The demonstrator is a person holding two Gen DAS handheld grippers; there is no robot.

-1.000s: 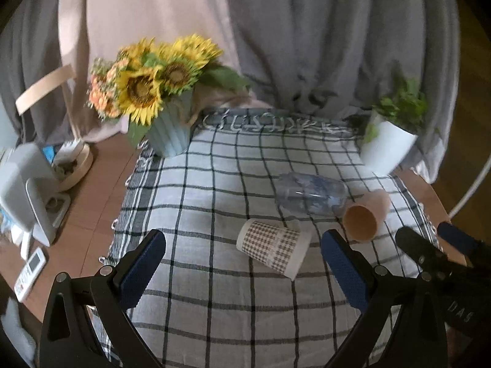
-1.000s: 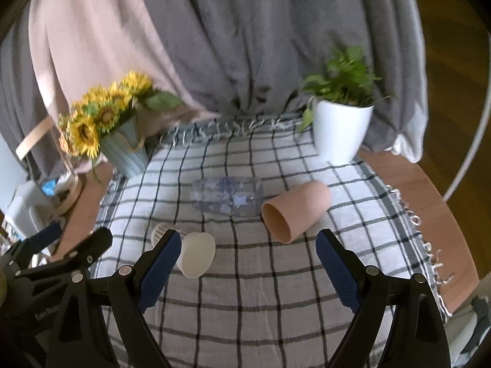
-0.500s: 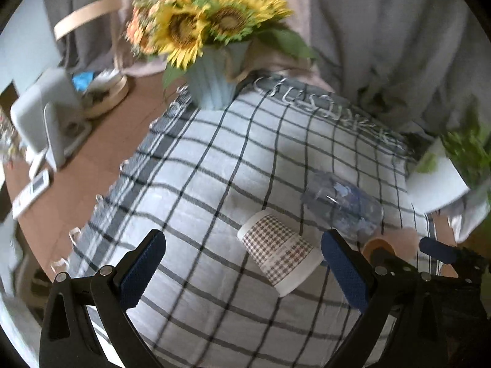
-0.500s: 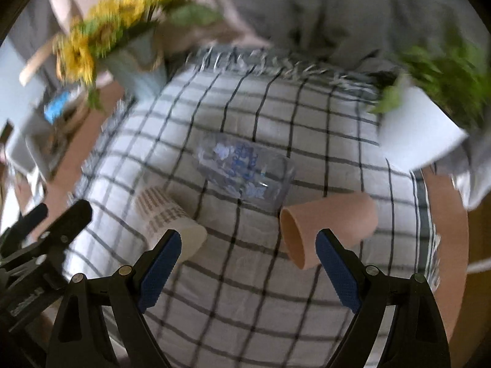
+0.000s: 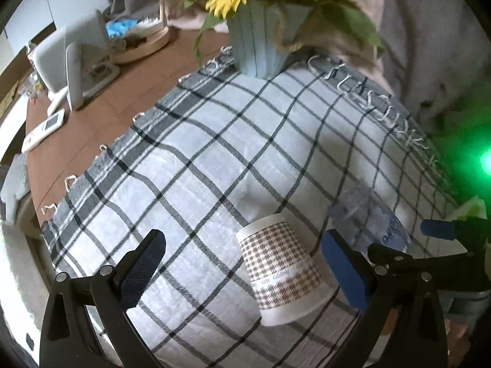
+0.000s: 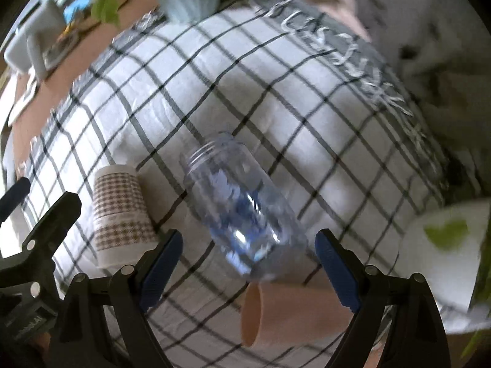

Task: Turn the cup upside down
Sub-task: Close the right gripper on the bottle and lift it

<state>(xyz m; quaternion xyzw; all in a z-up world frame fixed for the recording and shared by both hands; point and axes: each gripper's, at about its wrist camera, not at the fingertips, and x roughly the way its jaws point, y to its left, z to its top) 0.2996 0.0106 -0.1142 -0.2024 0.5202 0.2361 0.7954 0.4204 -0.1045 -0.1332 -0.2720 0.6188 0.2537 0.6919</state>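
Left wrist view showed the cloth, then the left tongs spread wide, empty, straddling the cup, which lay on its side, base toward 11 o'clock, rim toward 5. Right tongs, also wide, framed the jar.

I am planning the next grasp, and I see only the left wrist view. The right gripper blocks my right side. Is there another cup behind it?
Observer: Yes. A peach cup lies on its side, just in front of the clear jar.
Operator: Does the right gripper hold it?
Observer: No. The right gripper has its jaws wide open and grips nothing.
Operator: Which way does the cup's mouth point?
Observer: In the right wrist view, its open mouth faces left, toward the side where the checked paper cup lies.
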